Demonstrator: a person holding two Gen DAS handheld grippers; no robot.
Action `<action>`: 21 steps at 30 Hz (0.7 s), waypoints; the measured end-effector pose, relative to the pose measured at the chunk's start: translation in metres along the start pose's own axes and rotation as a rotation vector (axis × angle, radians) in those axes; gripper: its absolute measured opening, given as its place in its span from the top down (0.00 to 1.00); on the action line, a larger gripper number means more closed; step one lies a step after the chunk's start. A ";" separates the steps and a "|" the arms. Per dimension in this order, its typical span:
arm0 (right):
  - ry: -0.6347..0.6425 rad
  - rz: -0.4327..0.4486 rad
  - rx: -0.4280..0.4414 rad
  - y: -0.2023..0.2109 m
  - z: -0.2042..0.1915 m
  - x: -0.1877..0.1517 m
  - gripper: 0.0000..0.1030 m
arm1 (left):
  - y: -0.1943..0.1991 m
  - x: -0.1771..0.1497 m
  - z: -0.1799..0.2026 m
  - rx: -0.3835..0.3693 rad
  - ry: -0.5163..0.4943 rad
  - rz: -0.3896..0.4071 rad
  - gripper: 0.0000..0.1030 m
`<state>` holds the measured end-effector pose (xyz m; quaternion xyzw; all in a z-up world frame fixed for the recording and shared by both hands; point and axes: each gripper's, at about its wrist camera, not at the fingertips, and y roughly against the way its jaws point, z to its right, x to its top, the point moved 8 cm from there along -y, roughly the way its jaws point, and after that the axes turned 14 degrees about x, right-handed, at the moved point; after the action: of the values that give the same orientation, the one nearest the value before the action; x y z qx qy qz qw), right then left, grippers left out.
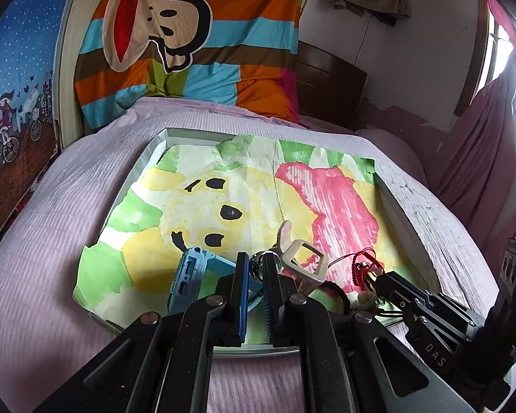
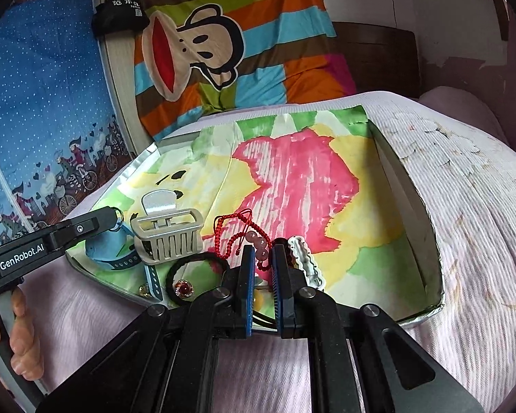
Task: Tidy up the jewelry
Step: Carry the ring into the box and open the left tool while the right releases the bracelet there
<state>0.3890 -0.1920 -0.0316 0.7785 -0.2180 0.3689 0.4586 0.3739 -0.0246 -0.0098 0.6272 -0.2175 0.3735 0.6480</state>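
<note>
Here much is hidden. In the left view the left tongs (image 1: pixel 256 275) cover the near part of the tray (image 1: pixel 406 220), and something small and shiny sits at their tips; I cannot tell what it is. In the right view a metal ring shows at the tips of these tongs, but whether they grip it is not clear. Their jaws stand narrow, almost closed. The watch (image 1: pixel 192 282) is half behind the left finger, and its strap (image 2: pixel 120 261) is partly under the clip (image 2: pixel 168 237). The right tongs (image 2: pixel 261 258) also stand narrow, and the pink beads of the bracelet (image 2: pixel 237 237) lie just in front of the gap; I cannot tell if the pads touch them. A small ring (image 2: pixel 184 288) with a red stone is hard to make out.

The tray lies on a bed (image 2: pixel 464 206) with a pale pink cover and is lined with a painted paper (image 1: pixel 223 189) in yellow, green and pink. Behind stand a striped quilt (image 1: pixel 196 27) with a cartoon monkey and a blue curtain (image 2: pixel 44 103). A hand (image 2: pixel 20 330) holds the grip of the left tongs.

The jewelry is all at the near edge of the tray: the clip beside the left tongs, the hair tie (image 2: pixel 196 268) between both tongs, a white comb clip (image 2: pixel 306 261) touching the right finger.
</note>
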 end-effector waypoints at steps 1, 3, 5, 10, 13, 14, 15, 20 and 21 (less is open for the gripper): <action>-0.006 -0.001 0.007 -0.001 0.000 0.000 0.92 | -0.001 -0.001 0.001 0.000 -0.002 -0.005 0.92; -0.020 -0.004 0.015 -0.003 -0.001 -0.001 0.91 | -0.003 -0.003 0.001 -0.002 0.002 -0.013 0.92; -0.024 -0.007 0.020 -0.004 -0.001 -0.003 0.91 | -0.004 -0.004 0.002 -0.008 0.011 -0.023 0.92; -0.011 -0.017 0.020 -0.005 -0.003 -0.005 0.91 | -0.008 -0.008 0.002 -0.001 0.006 -0.047 0.92; 0.006 -0.035 0.018 -0.008 -0.005 -0.005 0.91 | -0.011 -0.010 0.001 0.009 -0.002 -0.056 0.92; 0.012 -0.040 0.017 -0.009 -0.006 -0.005 0.91 | -0.011 -0.011 0.001 0.010 -0.001 -0.058 0.92; 0.017 -0.044 0.014 -0.009 -0.007 -0.005 0.91 | -0.012 -0.012 0.000 0.010 0.001 -0.061 0.92; 0.018 -0.054 0.004 -0.010 -0.008 -0.005 0.89 | -0.015 -0.014 -0.001 0.014 0.002 -0.076 0.92; 0.014 -0.055 0.004 -0.010 -0.007 -0.005 0.89 | -0.015 -0.014 -0.002 0.010 0.001 -0.075 0.92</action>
<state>0.3902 -0.1808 -0.0385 0.7824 -0.1927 0.3622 0.4685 0.3761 -0.0251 -0.0301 0.6380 -0.1917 0.3502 0.6585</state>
